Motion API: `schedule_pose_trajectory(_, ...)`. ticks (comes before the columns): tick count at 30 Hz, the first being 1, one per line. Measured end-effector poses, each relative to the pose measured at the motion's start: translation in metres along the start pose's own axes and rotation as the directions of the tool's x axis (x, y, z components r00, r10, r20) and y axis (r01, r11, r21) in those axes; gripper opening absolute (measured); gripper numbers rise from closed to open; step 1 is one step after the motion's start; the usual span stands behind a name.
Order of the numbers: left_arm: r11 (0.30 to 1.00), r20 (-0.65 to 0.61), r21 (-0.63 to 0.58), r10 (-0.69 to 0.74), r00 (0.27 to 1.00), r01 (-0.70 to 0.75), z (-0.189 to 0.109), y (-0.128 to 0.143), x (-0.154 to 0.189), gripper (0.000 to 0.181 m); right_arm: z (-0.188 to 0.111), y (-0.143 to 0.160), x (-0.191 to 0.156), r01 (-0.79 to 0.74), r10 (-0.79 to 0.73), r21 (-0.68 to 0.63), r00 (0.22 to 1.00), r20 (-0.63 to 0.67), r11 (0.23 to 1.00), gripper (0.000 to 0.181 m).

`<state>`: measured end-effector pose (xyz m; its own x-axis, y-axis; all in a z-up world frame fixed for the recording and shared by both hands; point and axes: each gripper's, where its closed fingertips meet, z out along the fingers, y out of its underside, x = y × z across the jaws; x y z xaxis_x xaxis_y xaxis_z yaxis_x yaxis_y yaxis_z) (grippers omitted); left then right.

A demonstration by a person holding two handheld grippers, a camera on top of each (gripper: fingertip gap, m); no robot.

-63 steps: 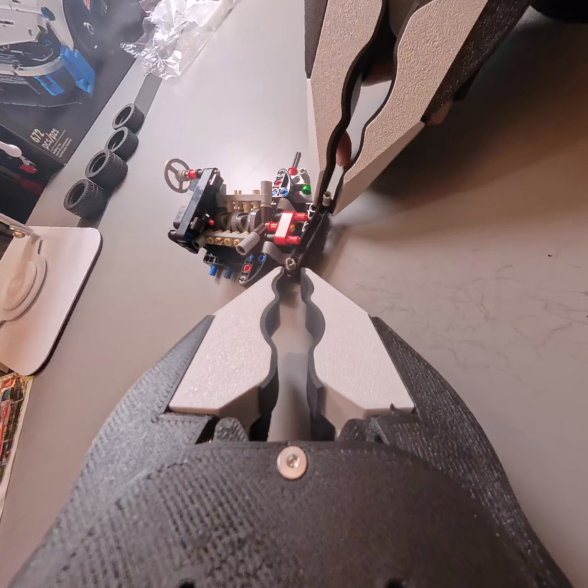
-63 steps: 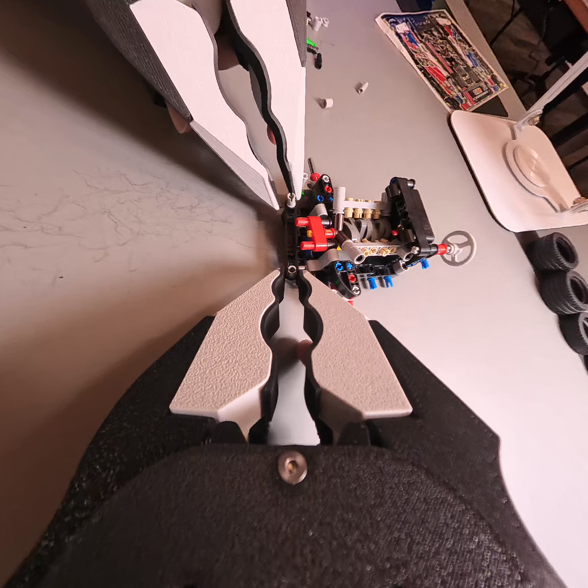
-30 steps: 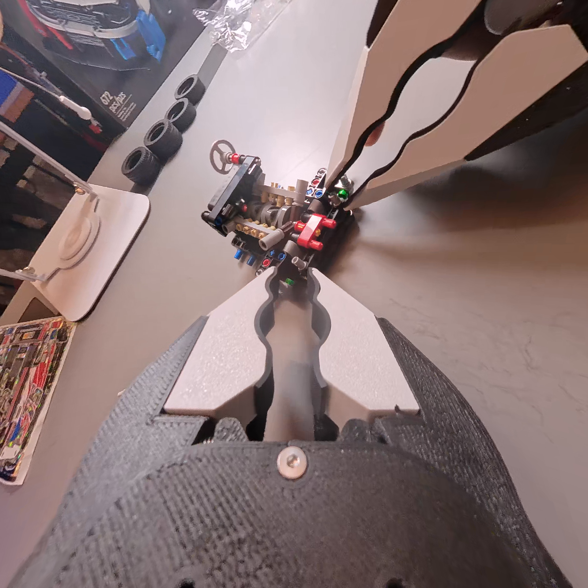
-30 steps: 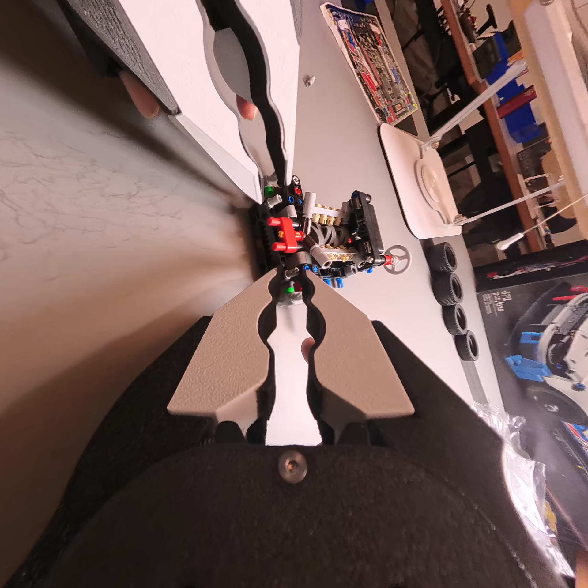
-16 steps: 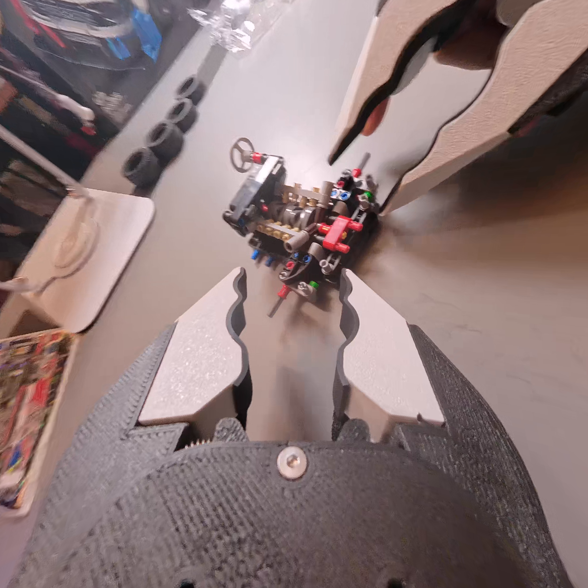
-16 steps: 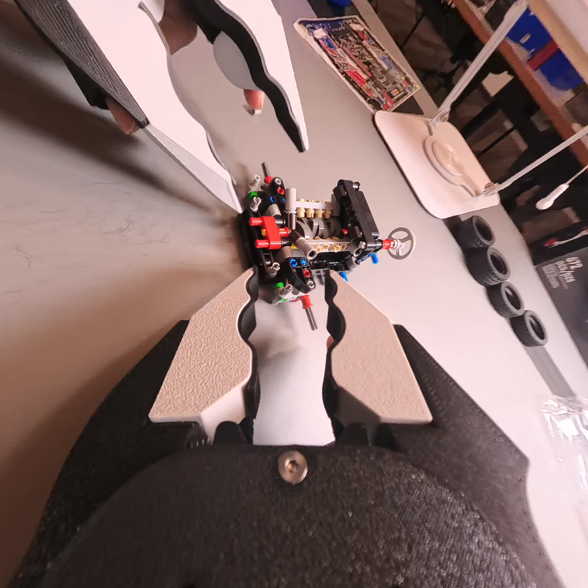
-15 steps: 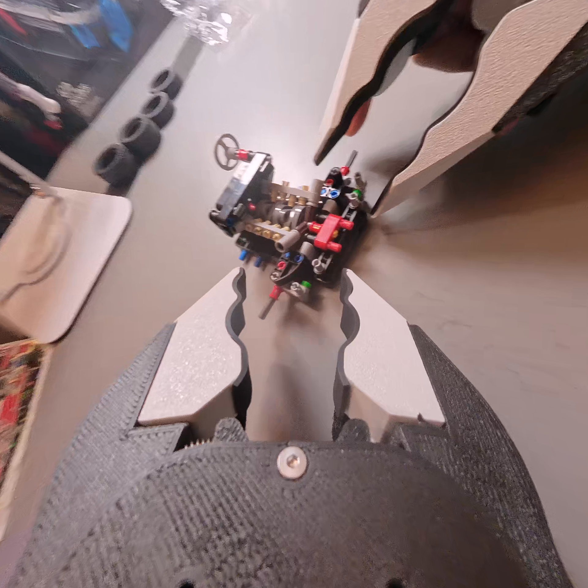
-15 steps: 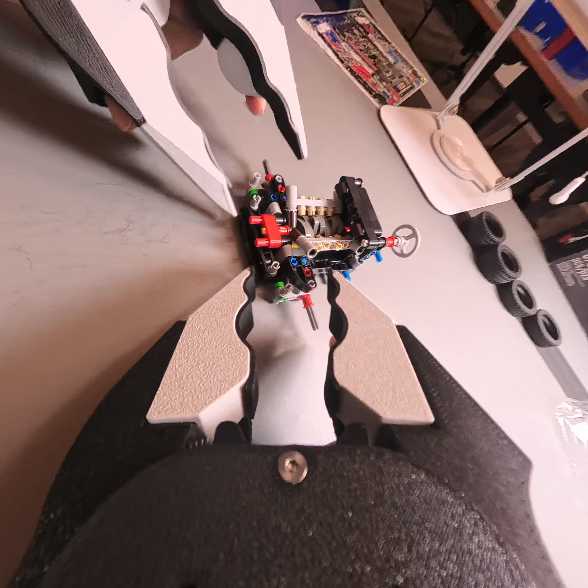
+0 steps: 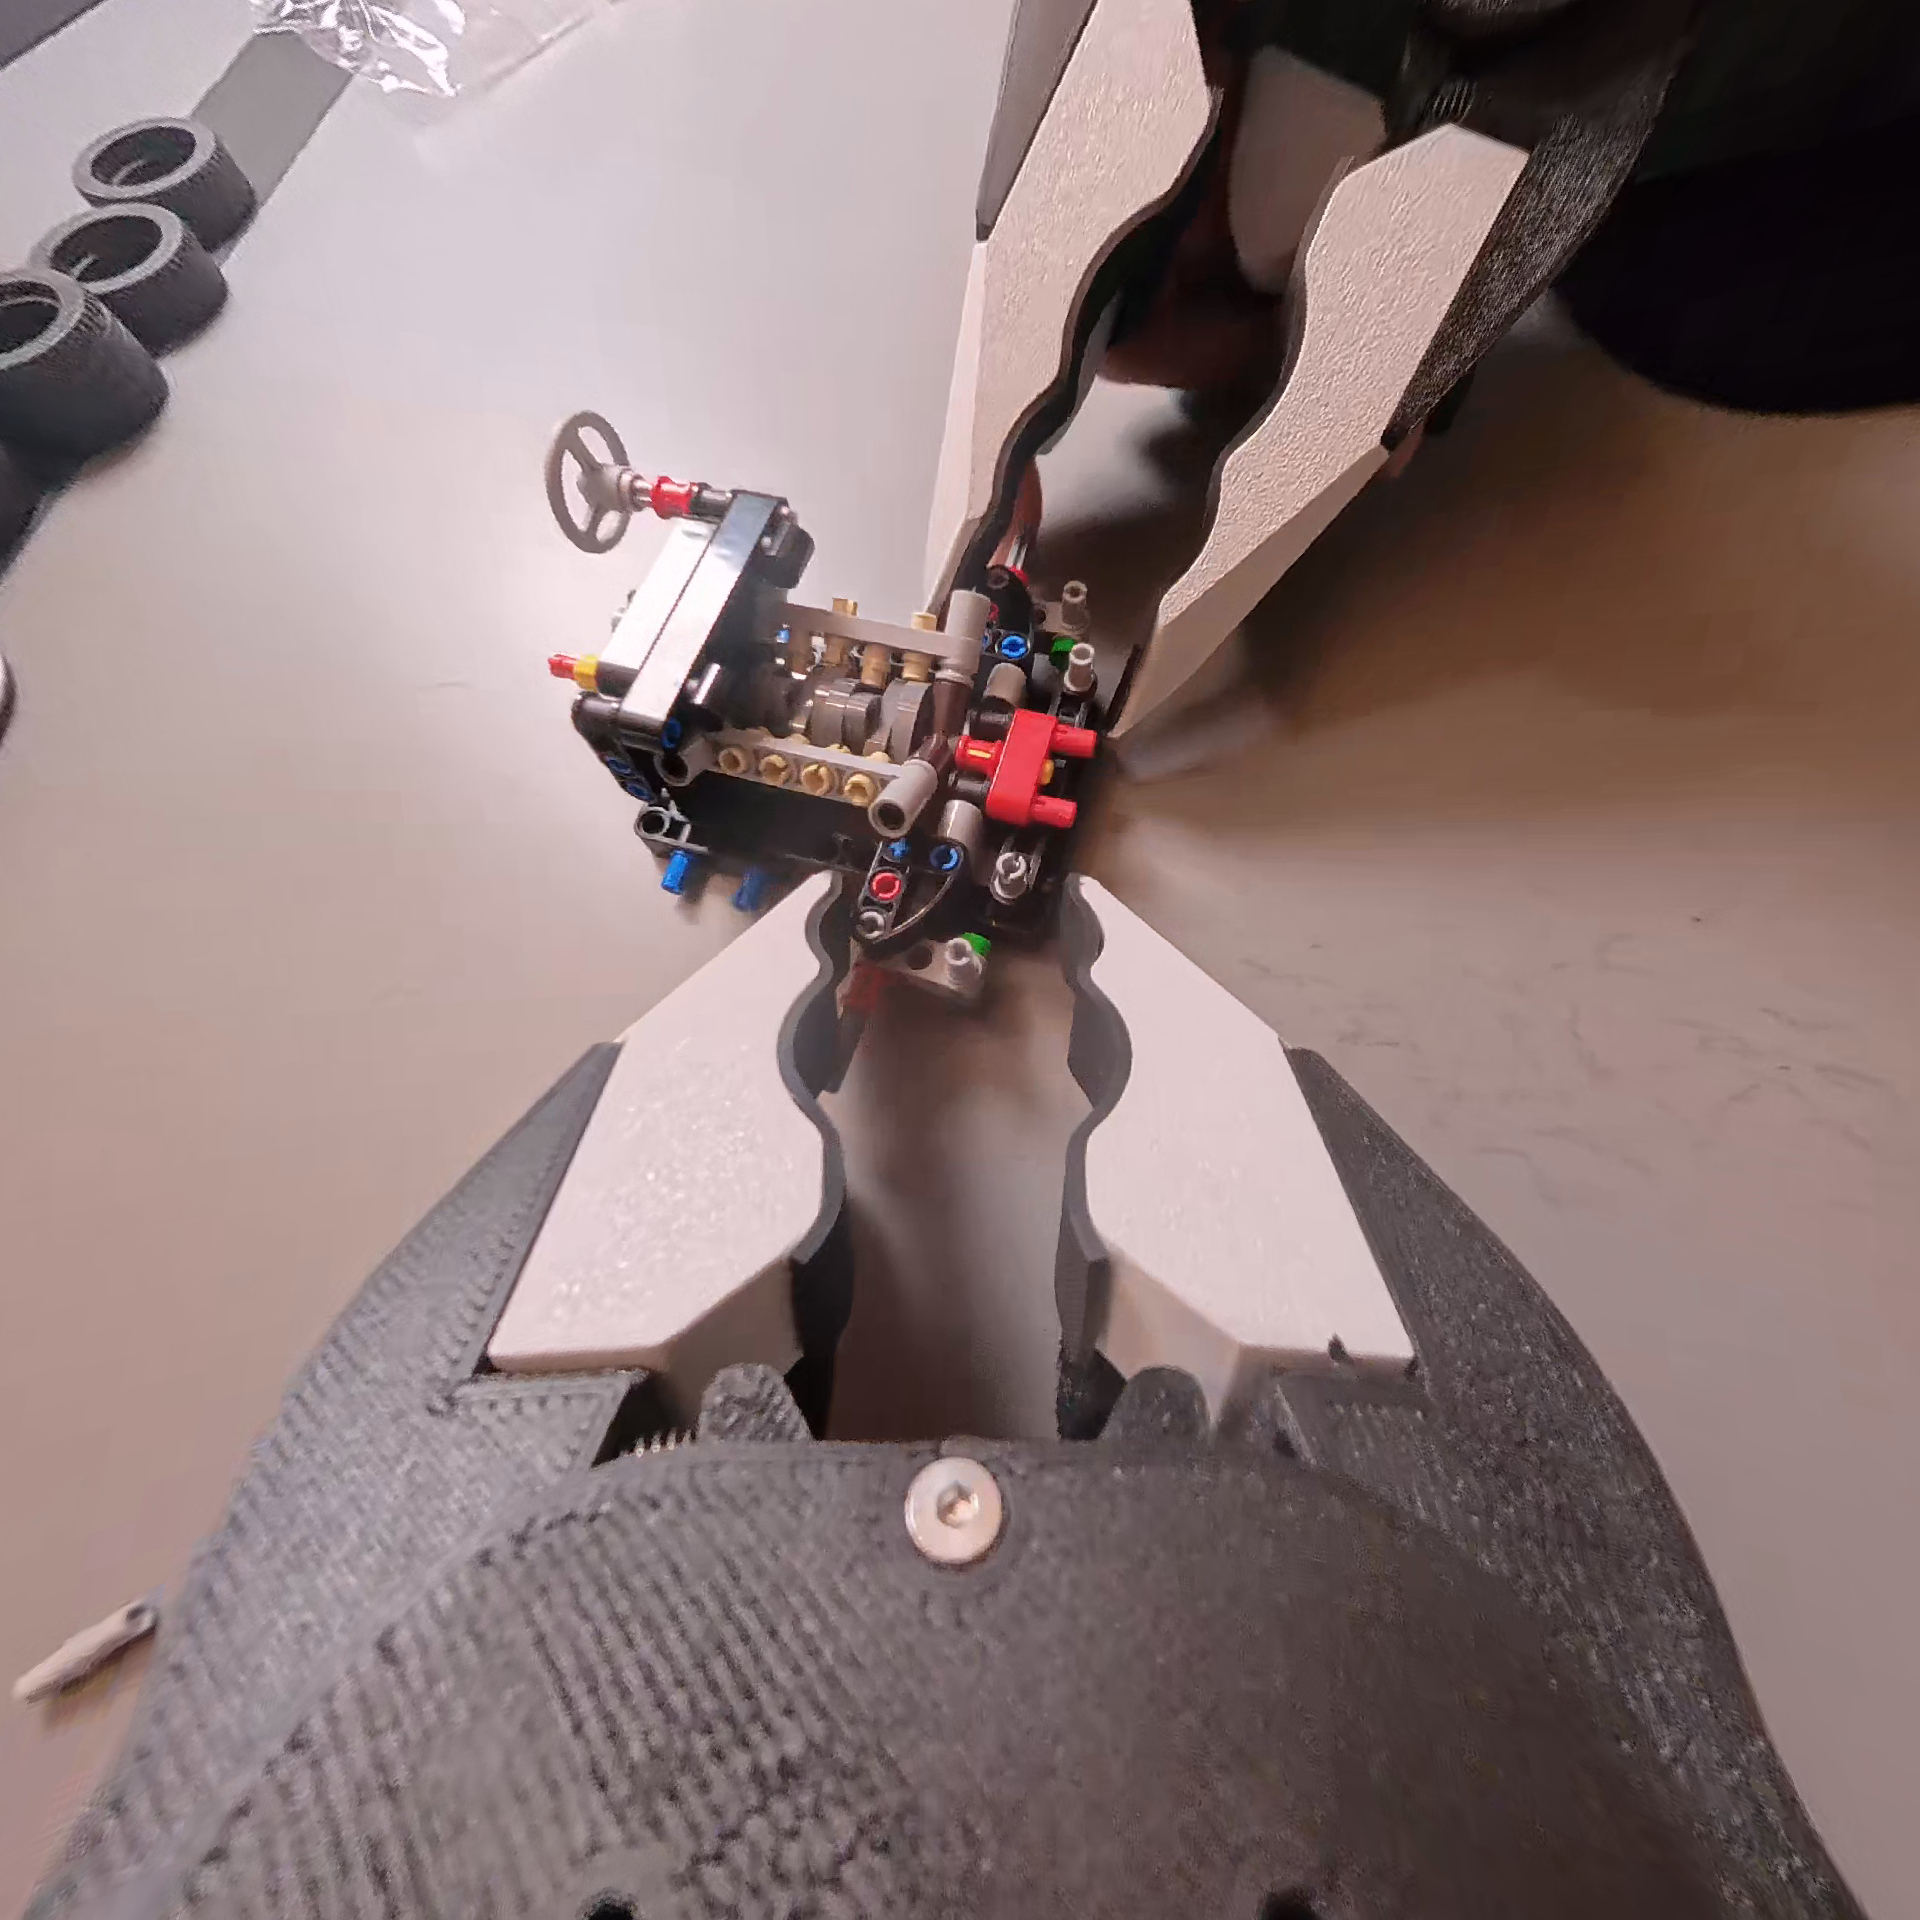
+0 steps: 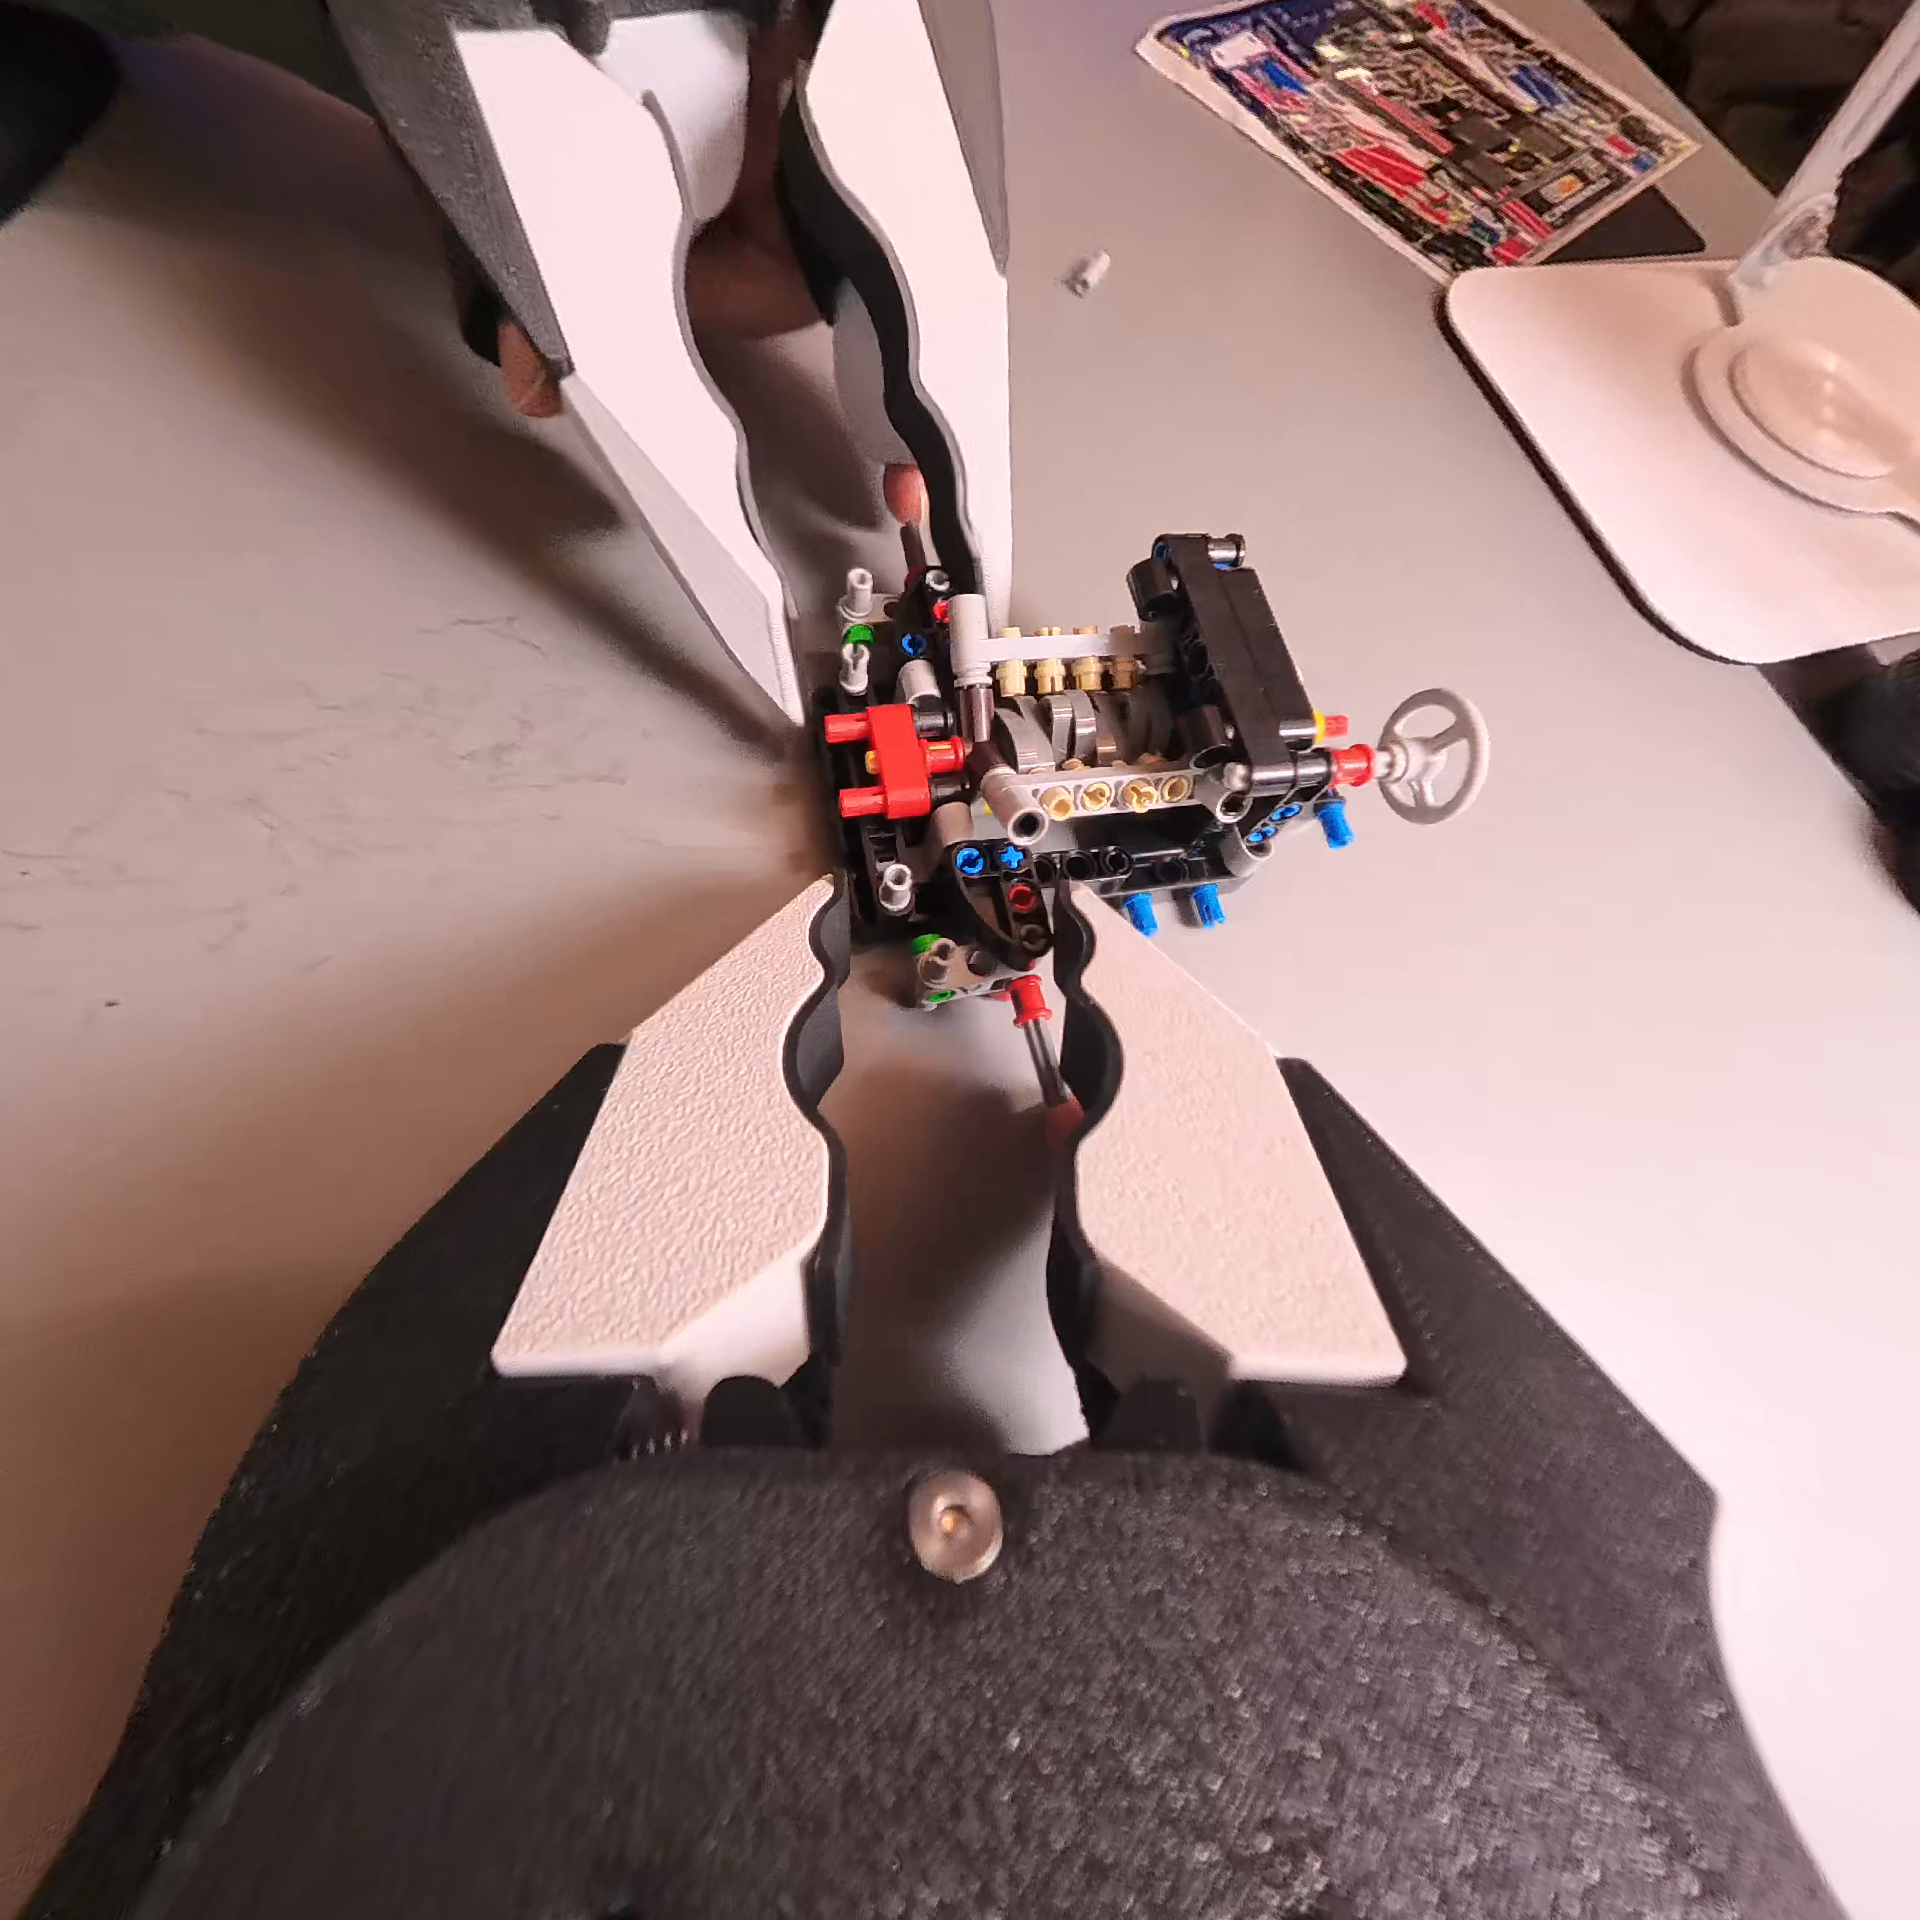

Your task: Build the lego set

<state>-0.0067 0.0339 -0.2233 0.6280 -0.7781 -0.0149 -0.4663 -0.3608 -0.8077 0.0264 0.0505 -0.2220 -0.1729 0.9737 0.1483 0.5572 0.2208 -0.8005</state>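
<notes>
A partly built lego assembly (image 9: 831,717) of black, grey, tan and red parts, with a grey steering wheel (image 9: 587,483) at one end, lies on the grey table. My left gripper (image 9: 951,899) is closed around its near end, a finger touching each side. My right gripper (image 9: 1049,644) comes in from the opposite side and clamps the far end. In the right wrist view the same assembly (image 10: 1091,727) sits between my right gripper's (image 10: 951,904) fingertips, with the left gripper (image 10: 894,644) across from it. A red-capped black axle (image 10: 1039,1029) sticks out beside the right finger.
Several black tyres (image 9: 104,270) and a clear plastic bag (image 9: 364,42) lie at the far left. A small grey piece (image 9: 83,1652) lies near the left gripper's body. A printed sheet (image 10: 1423,114), a white stand base (image 10: 1704,436) and a loose grey pin (image 10: 1086,272) lie beyond the assembly. There is about 5 cm between the tips of the two grippers.
Both grippers let go of the thin black frame, opened wide, then moved in and closed around the wider ends of the assembly. The assembly has turned slightly.
</notes>
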Motion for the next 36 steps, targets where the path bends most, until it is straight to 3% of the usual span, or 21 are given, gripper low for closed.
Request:
schedule_pose_trajectory(8,1.0,0.009,0.013,-0.009,1.0,0.009,0.001,-0.003,0.0,0.03,-0.006,0.0,-0.004,-0.032,0.031,0.024,0.997,0.068,0.999,0.035)
schedule_pose_trajectory(10,1.0,0.016,0.012,-0.005,1.0,0.005,0.002,-0.003,0.0,0.029,-0.007,0.001,-0.001,-0.032,0.031,0.024,0.998,0.055,0.999,0.026)
schedule_pose_trajectory(36,0.999,0.074,0.021,0.036,0.997,-0.037,-0.015,-0.002,-0.004,0.036,-0.016,0.003,0.001,-0.004,0.004,0.037,1.0,0.008,0.999,0.035)
